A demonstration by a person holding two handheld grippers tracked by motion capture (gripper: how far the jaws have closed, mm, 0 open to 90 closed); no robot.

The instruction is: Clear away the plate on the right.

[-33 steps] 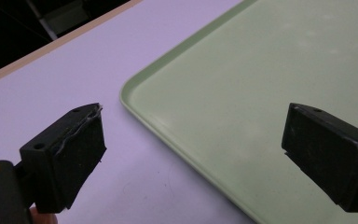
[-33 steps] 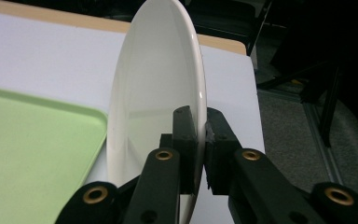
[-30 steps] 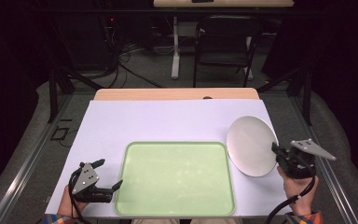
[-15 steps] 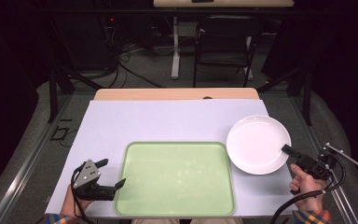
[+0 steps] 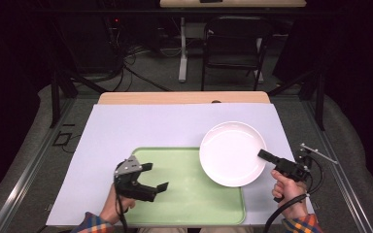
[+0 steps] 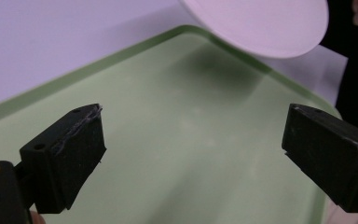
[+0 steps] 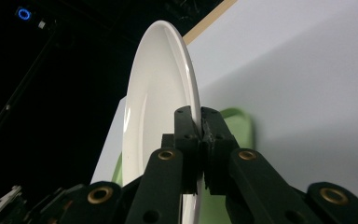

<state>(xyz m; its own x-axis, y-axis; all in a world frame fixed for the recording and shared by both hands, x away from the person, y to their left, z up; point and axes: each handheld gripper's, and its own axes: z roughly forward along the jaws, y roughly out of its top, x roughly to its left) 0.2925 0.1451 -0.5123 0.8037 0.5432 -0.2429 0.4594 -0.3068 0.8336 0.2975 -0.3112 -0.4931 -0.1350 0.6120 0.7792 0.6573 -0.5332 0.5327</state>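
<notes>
- Right gripper point(image 5: 263, 154): jaws pinched tight on plate point(image 5: 232, 153) rim, near-right edge; plate looks held off the surface, prob. tilted.
- Plate overlaps tray point(image 5: 189, 204) far-right corner, rest over white mat point(image 5: 126, 126).
- Left gripper point(image 5: 154, 177): jaws wide apart, holding nothing, over tray's left part.
- Hands point(image 5: 287, 187) at near table edge, plaid cuffs.

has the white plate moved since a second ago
Yes. The white plate, held by the right gripper, has shifted left and now overlaps the green tray's right corner instead of sitting beside it.
</notes>
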